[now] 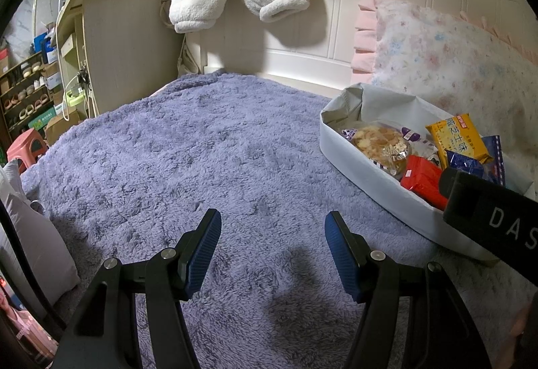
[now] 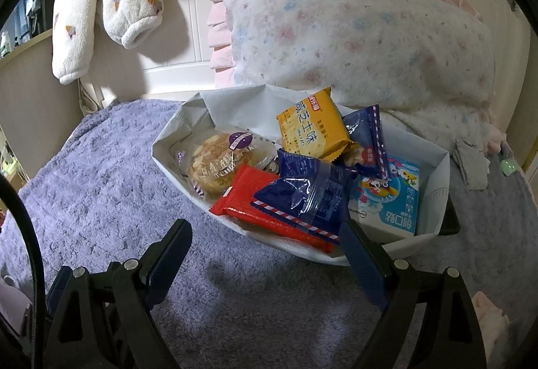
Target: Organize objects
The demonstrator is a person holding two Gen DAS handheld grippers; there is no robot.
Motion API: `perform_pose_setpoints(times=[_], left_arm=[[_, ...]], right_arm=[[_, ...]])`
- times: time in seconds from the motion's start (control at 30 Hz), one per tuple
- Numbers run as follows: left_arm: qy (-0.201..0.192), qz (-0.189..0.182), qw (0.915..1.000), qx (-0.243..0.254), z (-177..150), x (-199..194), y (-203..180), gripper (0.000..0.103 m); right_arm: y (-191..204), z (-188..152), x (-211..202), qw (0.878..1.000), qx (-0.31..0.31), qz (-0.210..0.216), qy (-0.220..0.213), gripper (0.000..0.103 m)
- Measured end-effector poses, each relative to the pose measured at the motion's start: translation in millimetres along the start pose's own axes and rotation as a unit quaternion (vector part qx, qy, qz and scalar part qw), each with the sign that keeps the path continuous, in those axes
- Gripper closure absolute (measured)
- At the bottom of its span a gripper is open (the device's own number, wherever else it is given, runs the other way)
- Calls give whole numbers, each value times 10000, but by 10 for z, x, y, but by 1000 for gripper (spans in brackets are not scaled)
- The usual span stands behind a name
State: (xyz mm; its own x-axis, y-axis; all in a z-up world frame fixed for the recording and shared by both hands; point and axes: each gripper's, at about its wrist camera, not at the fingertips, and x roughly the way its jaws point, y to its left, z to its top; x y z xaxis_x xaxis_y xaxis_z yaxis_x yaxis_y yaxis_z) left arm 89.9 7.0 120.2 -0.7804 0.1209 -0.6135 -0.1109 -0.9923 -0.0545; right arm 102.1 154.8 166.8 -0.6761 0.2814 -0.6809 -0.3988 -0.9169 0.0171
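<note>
Both the left gripper [image 1: 272,227] and the right gripper [image 2: 265,236] stand released, grasping nothing. The fabric bin [image 2: 433,200] of snack packets [image 2: 311,128] sits mid-frame in the right wrist view.

Purple fleece blanket [image 1: 188,147] below white panelled wall [image 1: 356,9], floral pillow [image 2: 363,42], perhaps shoe shelves [image 1: 23,89] far left

My views are dim and warm-lit from above, both bending hard into black corners. Sharp shadows fall on the wall [image 1: 336,15] behind; soft ones pool on the blanket [image 1: 201,150]. Wrappers [image 2: 302,197] glint slightly. Focus is crisp.
</note>
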Motion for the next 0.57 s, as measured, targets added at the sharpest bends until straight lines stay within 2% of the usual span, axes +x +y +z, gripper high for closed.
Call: perform_pose_setpoints(times=[0.57], left_arm=[[22, 53, 10000, 0, 0, -35, 49, 40]], right_arm=[[49, -10, 4, 9999, -132, 94, 41, 13]])
